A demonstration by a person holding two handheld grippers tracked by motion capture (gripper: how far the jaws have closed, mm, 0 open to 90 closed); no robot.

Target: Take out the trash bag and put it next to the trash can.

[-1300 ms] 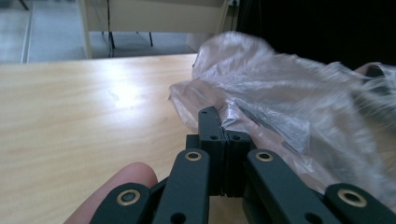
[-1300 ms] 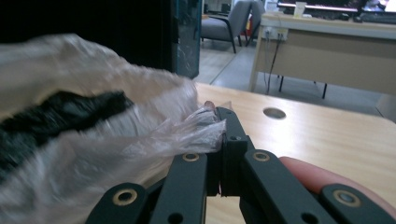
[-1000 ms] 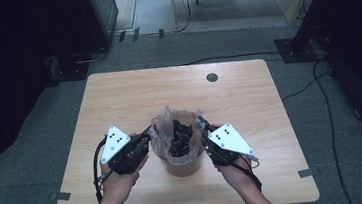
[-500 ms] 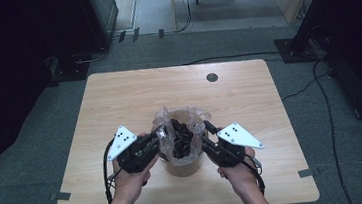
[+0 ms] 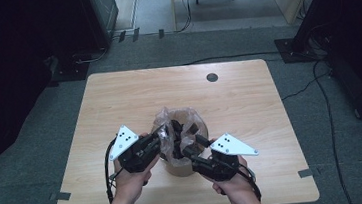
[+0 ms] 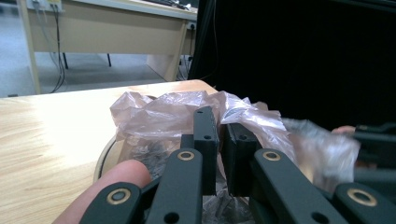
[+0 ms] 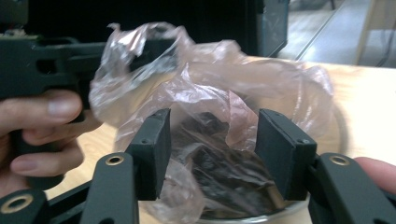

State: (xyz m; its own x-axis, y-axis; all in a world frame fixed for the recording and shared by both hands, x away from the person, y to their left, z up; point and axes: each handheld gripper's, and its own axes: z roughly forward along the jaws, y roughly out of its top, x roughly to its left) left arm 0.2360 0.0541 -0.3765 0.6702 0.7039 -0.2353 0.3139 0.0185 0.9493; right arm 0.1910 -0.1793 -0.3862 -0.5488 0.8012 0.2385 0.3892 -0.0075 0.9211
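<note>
A: Bag first, from the high view. The clear plastic bag (image 5: 174,132) lines a round brown tub (image 5: 185,167) near the person's edge of the table (image 5: 118,98). The left gripper (image 5: 156,140) comes at the bag's rim from one side, the right gripper (image 5: 194,151) from the other, so the bag sits straight ahead of both, between them.

B: Which is nearer?

A: Both are at the rim. The left one reaches the film at the tub's near-left edge; the right one points in low from the near-right.

B: And the left gripper view?

A: Its gripper (image 6: 219,135) is clenched, the pads almost touching, with crumpled bag film (image 6: 159,116) bunched right at and behind the tips. It looks pinched on the film, judging by how the plastic gathers there. The tub's rim (image 6: 105,158) lies just below and to the left of the jaws.

B: Right gripper view?

A: Here the gripper (image 7: 210,144) is released; its jaws have just been opening and stand apart. A fold of bag (image 7: 210,93) and the dark contents (image 7: 219,172) lie between and beyond the pads, which press on nothing. The other gripper (image 7: 56,60) holds the far rim, up and to the left.

B: So the next move?

A: I'd judge the right jaws must go forward and close on the loose fold dead ahead.
</note>
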